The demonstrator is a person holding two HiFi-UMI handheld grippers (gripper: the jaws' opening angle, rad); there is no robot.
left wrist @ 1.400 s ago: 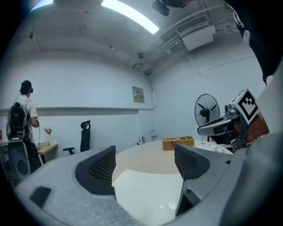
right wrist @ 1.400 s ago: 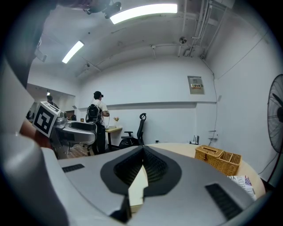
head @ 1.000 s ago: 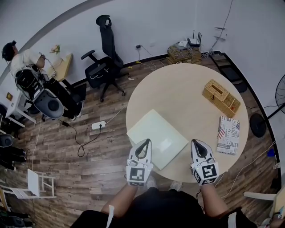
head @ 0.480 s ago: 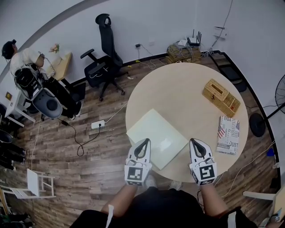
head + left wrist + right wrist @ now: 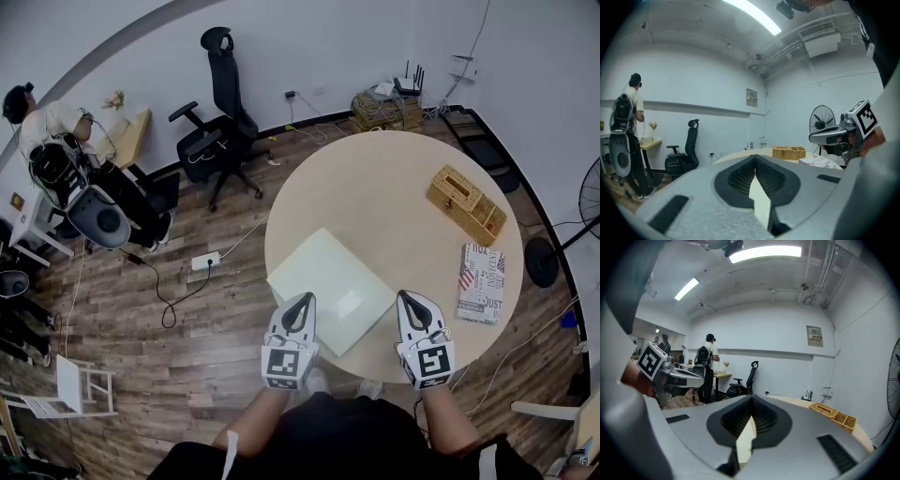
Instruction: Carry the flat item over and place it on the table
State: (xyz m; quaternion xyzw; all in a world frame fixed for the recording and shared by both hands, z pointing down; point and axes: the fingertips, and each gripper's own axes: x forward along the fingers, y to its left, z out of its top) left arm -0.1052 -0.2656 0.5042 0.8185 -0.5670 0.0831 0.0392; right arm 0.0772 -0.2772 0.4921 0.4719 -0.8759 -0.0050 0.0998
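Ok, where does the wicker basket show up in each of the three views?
Head view: the wicker basket is at the upper right, on the right part of the round table.
Left gripper view: the wicker basket is small, right of centre, on the far tabletop.
Right gripper view: the wicker basket is at the lower right, near the table's rim.
Shared landmark: the black office chair shows in all three.

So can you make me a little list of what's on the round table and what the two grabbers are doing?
table: round, pale wood
flat board: pale, lying on the table's near side
woven basket: on the table's right side, farther back
printed booklet: at the right edge, nearer than the basket
left gripper: jaws together, tip over the board's near edge
right gripper: jaws together, beside the board's right corner
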